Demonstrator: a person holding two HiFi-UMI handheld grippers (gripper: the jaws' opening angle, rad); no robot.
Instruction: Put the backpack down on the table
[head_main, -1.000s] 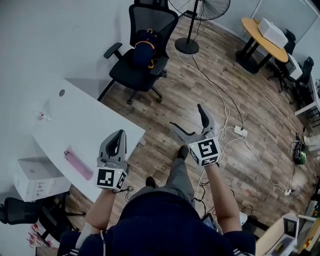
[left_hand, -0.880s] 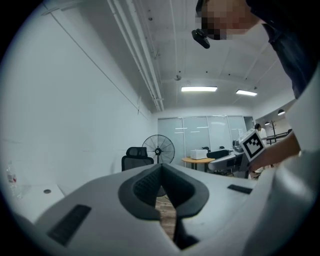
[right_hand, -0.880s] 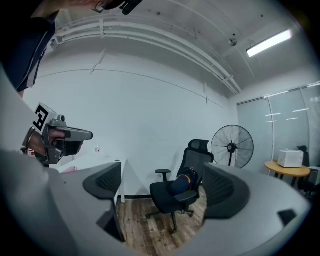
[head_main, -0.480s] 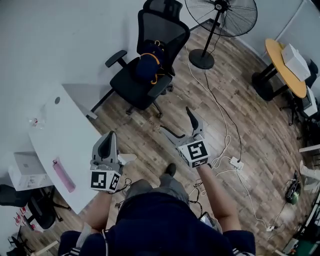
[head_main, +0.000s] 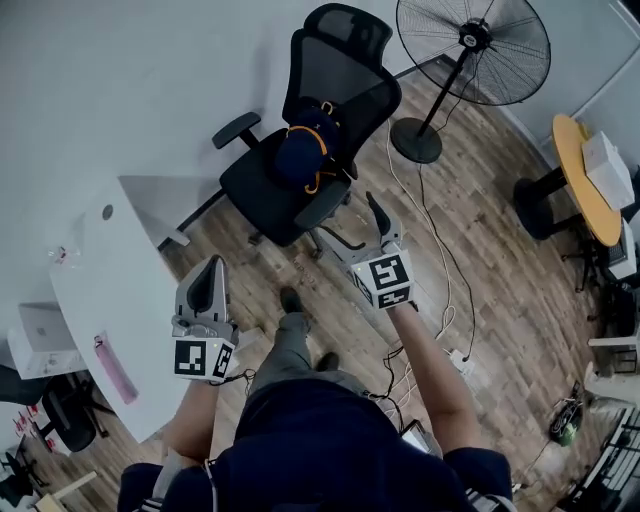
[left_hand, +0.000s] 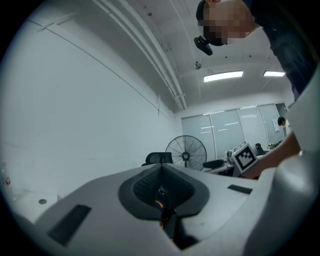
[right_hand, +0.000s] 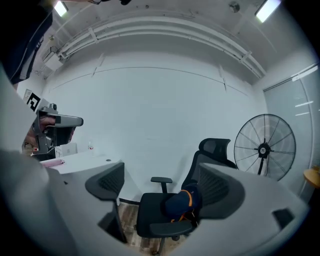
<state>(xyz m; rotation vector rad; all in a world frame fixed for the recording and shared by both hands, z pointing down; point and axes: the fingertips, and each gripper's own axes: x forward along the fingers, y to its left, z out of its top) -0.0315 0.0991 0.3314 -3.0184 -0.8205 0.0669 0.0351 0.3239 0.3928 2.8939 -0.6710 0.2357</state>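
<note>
A navy backpack (head_main: 303, 148) with orange trim lies on the seat of a black office chair (head_main: 275, 190); the right gripper view shows the backpack (right_hand: 183, 202) straight ahead between the jaws, at a distance. My right gripper (head_main: 350, 225) is held out in front of the chair, open and holding nothing; its jaws have just been closing a little. My left gripper (head_main: 212, 272) hangs beside the corner of the white table (head_main: 95, 280), its jaws together and holding nothing. In the right gripper view the left gripper (right_hand: 54, 120) shows at the far left.
A standing fan (head_main: 472, 48) is right of the chair, with white cables (head_main: 432, 235) trailing over the wood floor. On the white table lie a pink case (head_main: 112, 367) and a small bottle (head_main: 60, 255). A round wooden table (head_main: 588, 185) stands far right.
The person has walked toward the chair, which is now nearer. Both grippers moved forward with them. The right gripper now reaches close to the chair's front edge.
</note>
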